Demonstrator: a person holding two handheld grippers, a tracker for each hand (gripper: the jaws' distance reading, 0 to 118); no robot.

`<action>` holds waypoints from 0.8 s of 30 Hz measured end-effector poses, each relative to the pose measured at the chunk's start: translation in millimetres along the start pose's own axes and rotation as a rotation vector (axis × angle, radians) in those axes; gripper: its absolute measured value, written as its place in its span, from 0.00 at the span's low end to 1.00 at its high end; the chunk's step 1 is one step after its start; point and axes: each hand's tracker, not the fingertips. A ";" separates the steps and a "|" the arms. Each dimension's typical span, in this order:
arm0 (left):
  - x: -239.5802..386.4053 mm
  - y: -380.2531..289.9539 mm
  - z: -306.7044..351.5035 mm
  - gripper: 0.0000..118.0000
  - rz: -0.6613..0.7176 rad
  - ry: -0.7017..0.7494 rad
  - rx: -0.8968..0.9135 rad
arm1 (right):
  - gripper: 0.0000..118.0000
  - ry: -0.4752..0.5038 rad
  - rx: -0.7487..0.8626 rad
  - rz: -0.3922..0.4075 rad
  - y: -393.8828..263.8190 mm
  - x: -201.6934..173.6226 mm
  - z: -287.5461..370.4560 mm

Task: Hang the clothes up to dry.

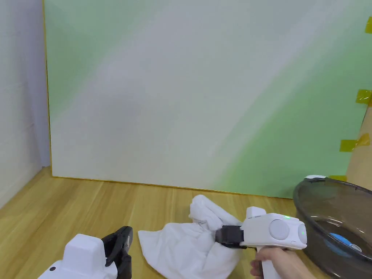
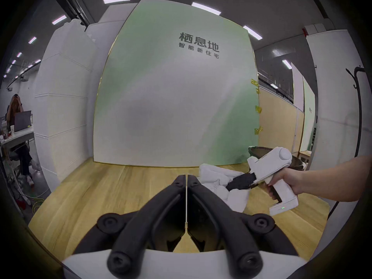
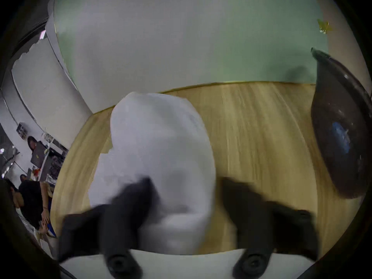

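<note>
A crumpled white garment (image 1: pixel 181 247) lies on the wooden surface (image 1: pixel 72 210). My right gripper (image 1: pixel 218 235), held by a hand, points left into the garment's right side. In the right gripper view the picture is blurred; the right gripper (image 3: pixel 185 186) stands open, with the white garment (image 3: pixel 161 152) bulging against its left jaw and bare wood showing before its right jaw. My left gripper (image 2: pixel 187 177) is shut with nothing in it, its tips just left of the white garment (image 2: pixel 217 176). In the head view the left gripper (image 1: pixel 126 232) sits low at the garment's left edge.
A dark see-through basin (image 1: pixel 327 203) stands at the right, close to the right gripper. A large green-and-white panel (image 1: pixel 203 94) rises behind the wooden surface. A black coat stand (image 2: pixel 358 102) is far right. A person sits at a desk (image 2: pixel 18 130) far left.
</note>
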 end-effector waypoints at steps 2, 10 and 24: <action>-2.6 2.2 -4.9 0.02 -0.008 0.020 -0.010 | 0.97 0.077 0.146 0.019 5.2 -1.5 22.0; -11.4 5.0 -17.8 0.03 -0.023 0.053 -0.021 | 0.97 0.013 0.551 0.202 -30.3 -36.4 141.2; -39.0 -13.4 -60.3 0.02 -0.020 0.108 -0.195 | 0.00 -0.042 0.582 0.135 -105.0 -31.8 153.7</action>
